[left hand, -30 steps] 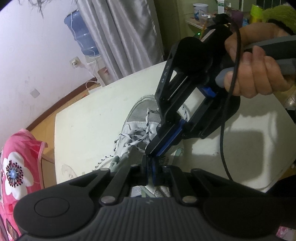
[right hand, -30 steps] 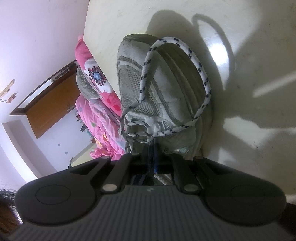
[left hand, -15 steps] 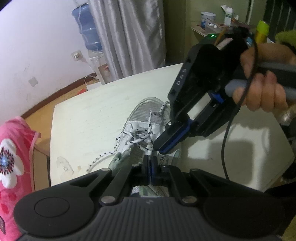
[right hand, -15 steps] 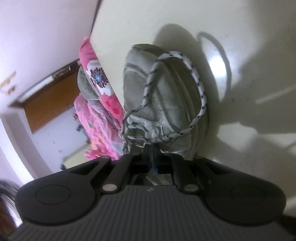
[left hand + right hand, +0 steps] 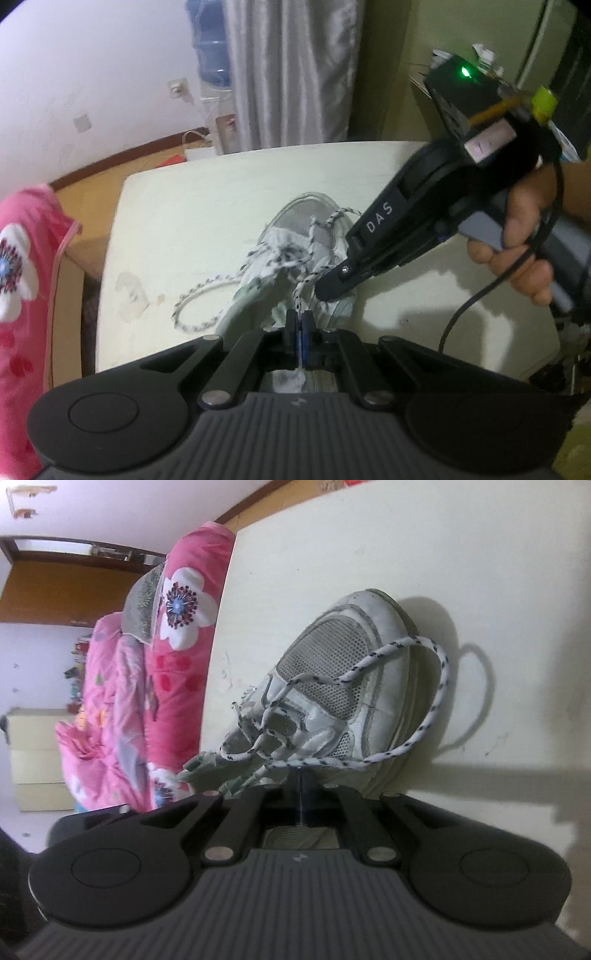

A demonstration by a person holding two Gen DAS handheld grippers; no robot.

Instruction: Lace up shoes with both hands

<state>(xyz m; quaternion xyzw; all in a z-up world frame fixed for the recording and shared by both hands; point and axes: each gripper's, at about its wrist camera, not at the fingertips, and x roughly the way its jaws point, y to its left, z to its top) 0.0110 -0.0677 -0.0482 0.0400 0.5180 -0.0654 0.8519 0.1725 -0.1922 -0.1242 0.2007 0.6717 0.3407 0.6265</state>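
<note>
Over the worn grey-white mesh sneaker [image 5: 306,254], the left gripper [image 5: 299,317] and right gripper [image 5: 300,779] each pinch its white, black-flecked lace [image 5: 417,738].

— How did the left gripper [image 5: 299,320] stand?

— Low at six o'clock in its own view, pointed steeply down, its blue-padded jaws pressed together on a strand of lace [image 5: 301,291].

— And the right gripper [image 5: 334,286]?

— It reached in from three o'clock, its black fingers slanting down toward eight o'clock, the tip just above the left one's. Its jaws were clamped together too, with the lace running into them. A hand [image 5: 524,243] wrapped around its grey handle at the right edge.
</note>
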